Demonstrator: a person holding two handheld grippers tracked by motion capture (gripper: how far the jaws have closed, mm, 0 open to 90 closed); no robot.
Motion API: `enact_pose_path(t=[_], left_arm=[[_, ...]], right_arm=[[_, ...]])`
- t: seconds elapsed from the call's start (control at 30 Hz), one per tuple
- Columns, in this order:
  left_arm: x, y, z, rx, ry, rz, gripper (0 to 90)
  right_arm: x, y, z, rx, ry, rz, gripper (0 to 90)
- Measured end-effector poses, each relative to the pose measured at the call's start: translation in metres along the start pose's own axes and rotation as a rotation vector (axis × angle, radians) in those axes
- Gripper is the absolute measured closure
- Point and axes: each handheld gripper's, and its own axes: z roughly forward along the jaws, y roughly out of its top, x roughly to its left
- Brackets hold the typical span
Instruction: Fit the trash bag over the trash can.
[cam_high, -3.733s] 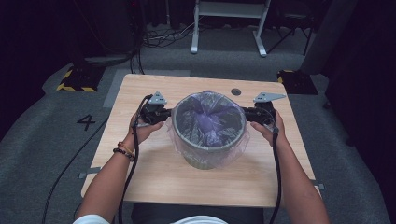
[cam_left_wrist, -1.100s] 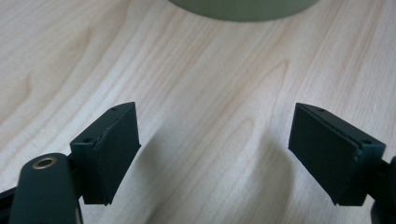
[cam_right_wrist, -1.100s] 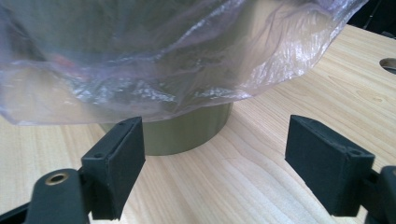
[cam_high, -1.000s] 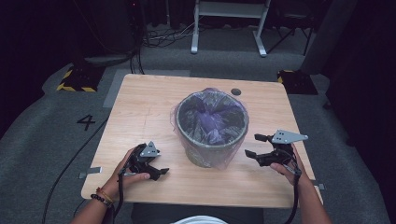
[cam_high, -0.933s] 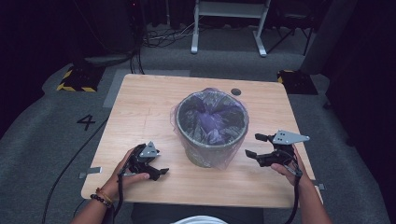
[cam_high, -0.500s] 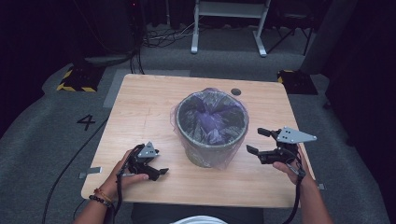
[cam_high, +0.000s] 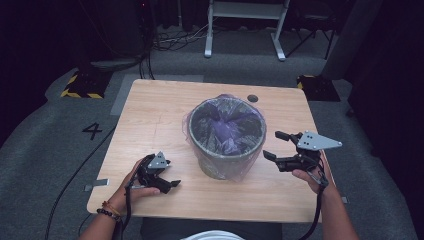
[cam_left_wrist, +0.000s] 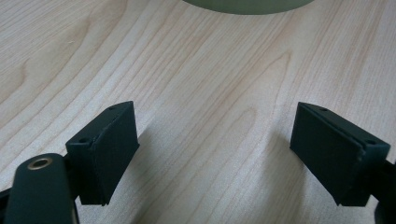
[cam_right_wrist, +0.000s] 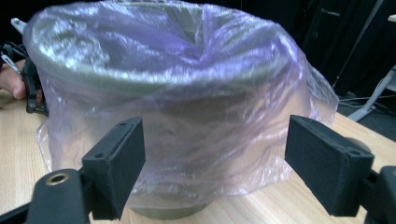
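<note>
A grey-green bin (cam_high: 227, 137) lined with a pale purple plastic bag (cam_right_wrist: 182, 88) stands in the middle of the wooden table (cam_high: 160, 115); the bag's edge hangs over the rim and down the sides. My left gripper (cam_high: 169, 180) rests low on the table at the front left, open, with bare wood (cam_left_wrist: 210, 93) between its jaws. My right gripper (cam_high: 276, 145) is raised off the table at the bin's right, open and aimed at the bagged side, apart from it.
A small dark round disc (cam_high: 252, 98) lies on the table behind the bin. Beyond the table, the grey floor carries cables, a white stand (cam_high: 245, 25) and yellow-black striped blocks (cam_high: 80, 87). The left hand and gripper (cam_right_wrist: 28, 84) appear past the bin.
Since the oldest frame, both grippers have come away from the bin's rim to the front of the table. Over the last second the right gripper rose a little; the left stayed put.
</note>
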Motion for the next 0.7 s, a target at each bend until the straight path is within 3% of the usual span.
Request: enact_pose_path(t=[0.47,0.7], left_arm=[[0.0,0.0,0.0,-0.001,-0.003,0.001,14.8],[0.0,0.0,0.0,-0.001,-0.003,0.001,14.8]], right_arm=[[0.004,0.026,0.002,-0.034,0.01,-0.041,20.2],[0.005,0.038,0.012,-0.036,0.023,-0.053,20.1]])
